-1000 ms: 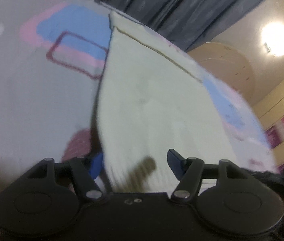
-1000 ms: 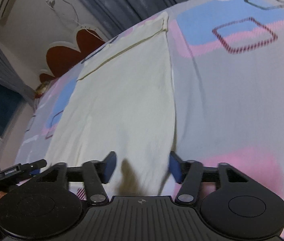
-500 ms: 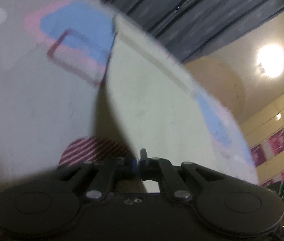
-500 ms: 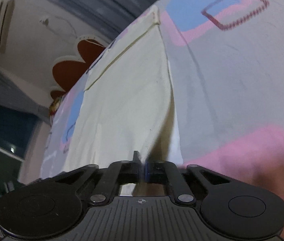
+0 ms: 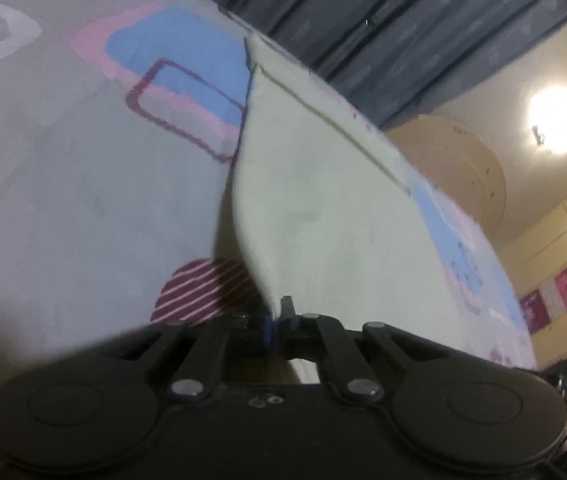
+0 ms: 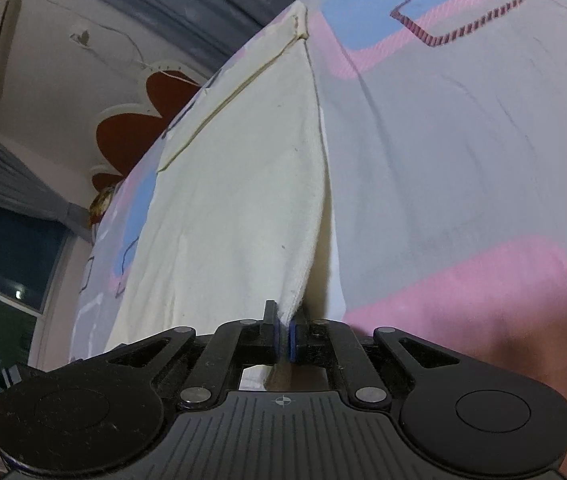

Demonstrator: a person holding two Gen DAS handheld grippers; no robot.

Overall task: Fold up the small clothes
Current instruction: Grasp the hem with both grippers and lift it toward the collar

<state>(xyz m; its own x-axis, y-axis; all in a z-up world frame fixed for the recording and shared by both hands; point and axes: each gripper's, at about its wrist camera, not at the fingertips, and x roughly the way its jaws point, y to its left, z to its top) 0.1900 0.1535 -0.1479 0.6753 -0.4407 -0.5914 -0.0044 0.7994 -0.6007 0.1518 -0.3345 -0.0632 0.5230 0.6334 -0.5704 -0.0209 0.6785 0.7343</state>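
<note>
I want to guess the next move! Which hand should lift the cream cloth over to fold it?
Neither alone, probably: the left hand-held gripper and right hand-held gripper each pinch a near corner of the cream cloth, so lifting together looks best.

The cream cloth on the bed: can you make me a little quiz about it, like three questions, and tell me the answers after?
1. True or false: the left gripper is open and clear of the cloth.
2. What does the right gripper hold? A) a pillow B) a near corner of the cloth C) nothing
3. Fill in: the cloth lies on a patterned ____.

Key
1. False: its jaws are shut on a near corner of the cloth.
2. B.
3. Bedsheet, grey with pink and blue shapes.
</note>
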